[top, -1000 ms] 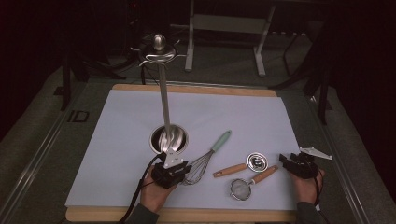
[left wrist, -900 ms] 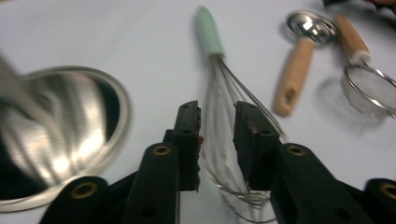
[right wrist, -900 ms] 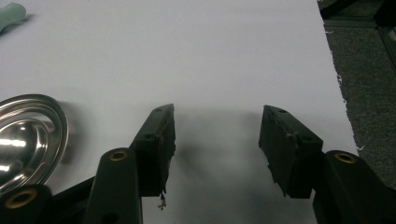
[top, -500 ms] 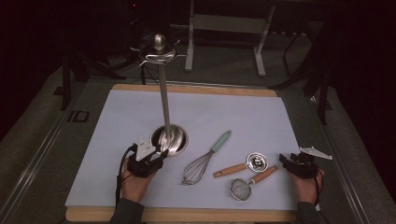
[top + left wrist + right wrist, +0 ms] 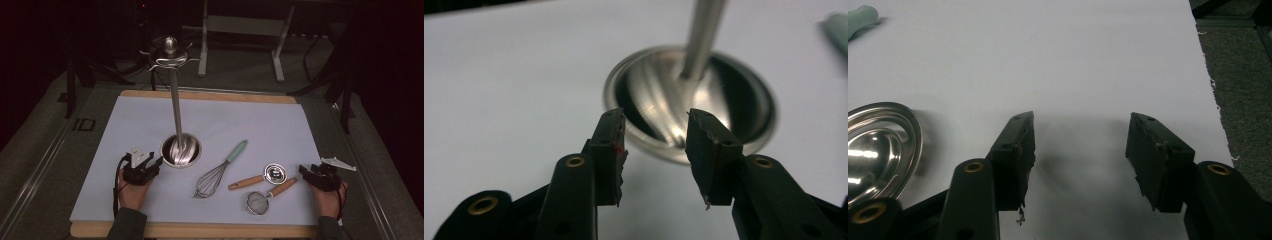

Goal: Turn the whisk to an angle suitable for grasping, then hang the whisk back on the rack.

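Note:
A steel utensil stand (image 5: 181, 150) with a round dished base and a tall pole stands on the white mat (image 5: 260, 120). My left gripper (image 5: 155, 165) rests just left of that base, open and empty. In the left gripper view its jaws (image 5: 654, 145) point at the base's rim (image 5: 694, 105). Right of the stand lie a whisk (image 5: 217, 172) with a mint handle, a wooden-handled steel measuring spoon (image 5: 261, 177) and a wooden-handled small strainer (image 5: 267, 196). My right gripper (image 5: 306, 172) sits open and empty at the mat's right edge, with the spoon's bowl (image 5: 878, 145) to its left.
The mat lies on a wooden board (image 5: 200, 230) on a dark carpeted table. Hooks ring the top of the stand's pole (image 5: 171, 52). A metal frame (image 5: 240, 30) stands behind the table. The mint whisk handle (image 5: 860, 20) shows far off in the right gripper view.
My left gripper has moved left, from beside the whisk's wires to the left side of the stand's base. The right gripper and the utensils have stayed put.

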Available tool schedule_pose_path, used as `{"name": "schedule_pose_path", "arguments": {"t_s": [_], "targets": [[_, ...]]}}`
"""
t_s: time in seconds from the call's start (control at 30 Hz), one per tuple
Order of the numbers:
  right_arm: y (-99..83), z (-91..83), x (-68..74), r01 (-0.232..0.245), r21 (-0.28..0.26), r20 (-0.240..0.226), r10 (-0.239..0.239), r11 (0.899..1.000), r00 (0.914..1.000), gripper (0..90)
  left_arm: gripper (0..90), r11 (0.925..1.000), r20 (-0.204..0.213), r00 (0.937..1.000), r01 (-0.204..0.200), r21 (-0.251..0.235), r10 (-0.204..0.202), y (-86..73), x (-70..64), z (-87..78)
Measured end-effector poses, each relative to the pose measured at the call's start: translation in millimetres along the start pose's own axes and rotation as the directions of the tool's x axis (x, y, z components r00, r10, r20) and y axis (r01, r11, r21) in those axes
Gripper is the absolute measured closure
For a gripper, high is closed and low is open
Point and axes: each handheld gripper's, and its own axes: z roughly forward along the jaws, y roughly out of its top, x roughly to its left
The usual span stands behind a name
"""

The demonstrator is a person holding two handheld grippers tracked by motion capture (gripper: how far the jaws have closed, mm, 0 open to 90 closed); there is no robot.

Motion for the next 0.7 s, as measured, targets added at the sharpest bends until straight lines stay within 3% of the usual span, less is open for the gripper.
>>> {"name": "schedule_pose_path", "arguments": {"t_s": [0.17, 0.33, 0.53, 0.7], "targets": [[0.1, 0.1, -0.2, 0.001, 0.000, 0.001, -0.001, 1.000, 1.0000, 45.5, 58.9, 0.9996, -0.011, 0.9998, 0.018, 0.021, -0.018, -4.5, 4.5, 5.9], [0.2, -0.1, 0.9, 0.011, -0.001, 0.003, -0.011, 1.000, 0.9999, 48.6, 58.8, 0.9979, -0.032, 0.9977, 0.061, 0.020, -0.060, -7.1, 8.8, 8.2], [-0.2, -1.2, 1.9, 0.021, -0.011, 0.005, -0.021, 1.000, 0.9998, 51.5, 57.7, 0.9989, -0.061, 0.9978, 0.028, 0.037, -0.026, -6.8, 4.1, 10.2], [1.9, -10.7, 12.5, 0.060, -0.051, 0.080, -0.056, 0.997, 0.9952, 58.8, 56.4, 0.9986, -0.064, 0.9974, 0.034, 0.040, -0.031, -6.9, 4.4, 10.7]]}}
